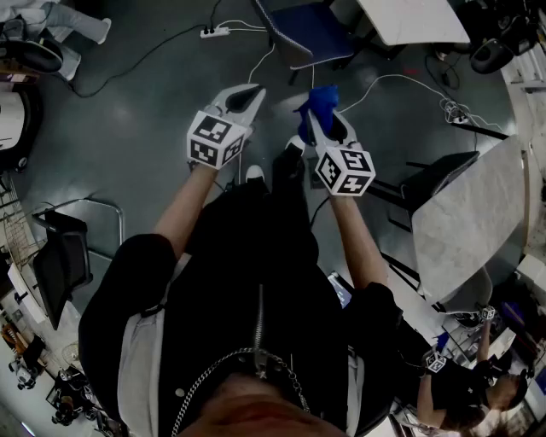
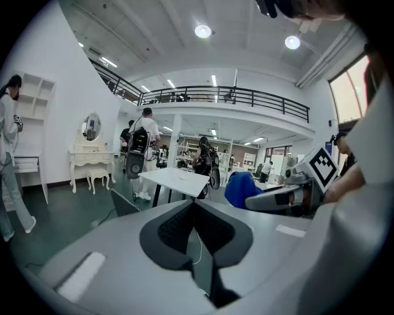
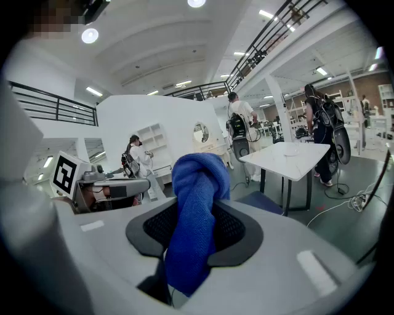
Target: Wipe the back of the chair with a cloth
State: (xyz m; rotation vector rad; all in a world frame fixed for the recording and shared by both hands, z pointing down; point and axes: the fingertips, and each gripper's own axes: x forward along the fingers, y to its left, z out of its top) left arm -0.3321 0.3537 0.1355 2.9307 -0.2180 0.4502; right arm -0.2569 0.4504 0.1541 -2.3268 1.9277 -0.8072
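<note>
My right gripper [image 1: 319,119] is shut on a blue cloth [image 1: 320,104], held up in front of the person's body. In the right gripper view the cloth [image 3: 196,215] hangs bunched between the black pads and sticks out above them. My left gripper [image 1: 250,92] is level beside it, shut with nothing between its pads [image 2: 175,224]. A chair with a blue seat [image 1: 304,34] stands on the floor ahead, beside a white table [image 1: 414,19]. Both grippers are well short of the chair. From the left gripper view I see the right gripper [image 2: 289,195] and the cloth [image 2: 239,187].
A marble-topped table [image 1: 478,222] with a black chair [image 1: 437,175] under it stands at the right. Another black chair [image 1: 61,260] is at the left. Cables and a power strip [image 1: 215,32] lie on the dark floor. Several people stand by the white table [image 3: 295,157].
</note>
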